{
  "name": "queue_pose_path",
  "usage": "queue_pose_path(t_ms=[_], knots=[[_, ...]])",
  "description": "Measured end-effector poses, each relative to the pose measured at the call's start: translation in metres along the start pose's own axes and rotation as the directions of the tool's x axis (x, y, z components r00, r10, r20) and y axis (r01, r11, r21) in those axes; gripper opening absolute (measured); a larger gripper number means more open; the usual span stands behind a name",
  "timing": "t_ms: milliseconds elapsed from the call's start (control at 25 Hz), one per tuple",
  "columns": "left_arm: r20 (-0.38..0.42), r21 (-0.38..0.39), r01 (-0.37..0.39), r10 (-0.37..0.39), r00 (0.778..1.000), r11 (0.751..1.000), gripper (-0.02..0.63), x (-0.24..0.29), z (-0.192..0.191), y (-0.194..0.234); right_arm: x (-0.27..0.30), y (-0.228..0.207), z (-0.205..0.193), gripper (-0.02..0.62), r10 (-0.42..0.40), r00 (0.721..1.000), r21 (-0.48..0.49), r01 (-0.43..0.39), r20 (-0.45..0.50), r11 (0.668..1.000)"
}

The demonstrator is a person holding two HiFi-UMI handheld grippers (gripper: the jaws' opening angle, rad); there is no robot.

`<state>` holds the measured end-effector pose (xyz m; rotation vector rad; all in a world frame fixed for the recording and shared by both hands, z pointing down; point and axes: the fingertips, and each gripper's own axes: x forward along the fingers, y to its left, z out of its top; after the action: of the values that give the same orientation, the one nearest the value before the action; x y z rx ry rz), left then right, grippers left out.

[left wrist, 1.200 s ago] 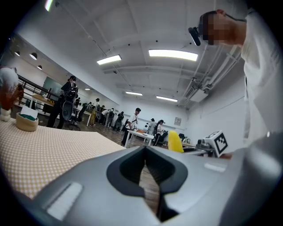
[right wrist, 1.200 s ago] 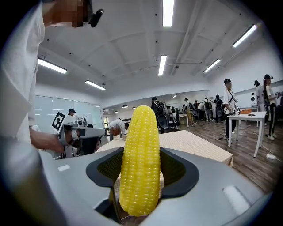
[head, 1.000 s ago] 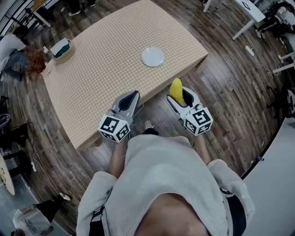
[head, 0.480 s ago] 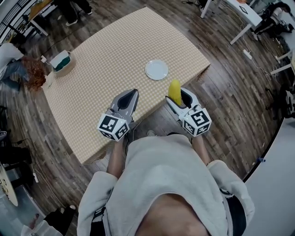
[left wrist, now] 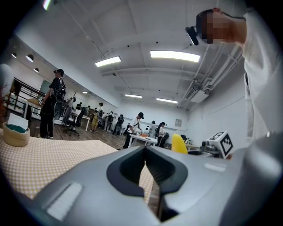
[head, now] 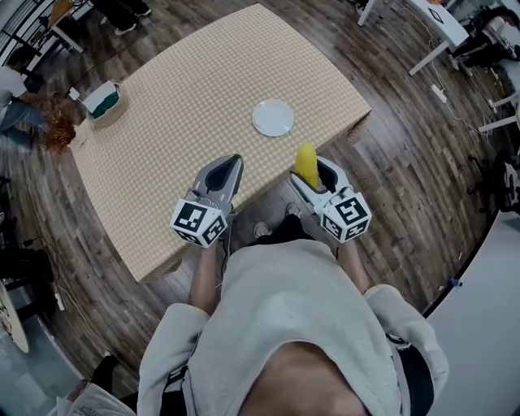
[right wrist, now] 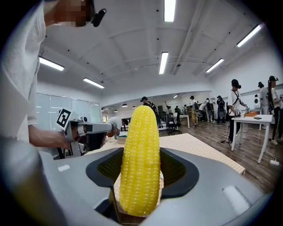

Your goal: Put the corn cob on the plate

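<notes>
The yellow corn cob stands upright between the jaws of my right gripper, which is shut on it just off the table's near edge. In the right gripper view the corn cob fills the gap between the pads. The white plate lies bare on the checked table, a short way beyond the corn cob. My left gripper hangs over the table's near edge, to the left of the plate, shut with nothing in it. In the left gripper view my left gripper shows its pads touching.
A small basket with something teal in it sits at the table's far left corner. White desks stand at the upper right on the wooden floor. Several people stand at desks in the background.
Both grippers have come a little nearer the table, and the table and plate have shifted slightly in the head view. The corn cob stays held in the right gripper.
</notes>
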<state>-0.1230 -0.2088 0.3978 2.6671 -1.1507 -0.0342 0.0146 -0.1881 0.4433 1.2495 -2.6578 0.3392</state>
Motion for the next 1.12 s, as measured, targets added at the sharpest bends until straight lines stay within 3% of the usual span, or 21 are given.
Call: queue_pose_path(t_ms=[680, 880, 1120], knots=[[-0.096, -0.069, -0.189, 0.182, 0.979, 0.980, 0.008, 0.066, -0.052, -0.010, -0.004, -0.089, -0.040, 0.253, 0.109, 0.993, 0.085, -0.105, -0.054, 0.991], [-0.110, -0.075, -0.209, 0.201, 0.974, 0.975, 0.008, 0.079, -0.064, -0.017, -0.003, -0.104, -0.049, 0.253, 0.145, 0.987, 0.099, -0.138, -0.063, 0.985], [-0.149, -0.106, -0.205, 0.189, 0.971, 0.973, 0.008, 0.082, -0.082, -0.004, 0.013, -0.110, -0.058, 0.253, 0.134, 0.987, 0.124, -0.123, -0.086, 0.985]])
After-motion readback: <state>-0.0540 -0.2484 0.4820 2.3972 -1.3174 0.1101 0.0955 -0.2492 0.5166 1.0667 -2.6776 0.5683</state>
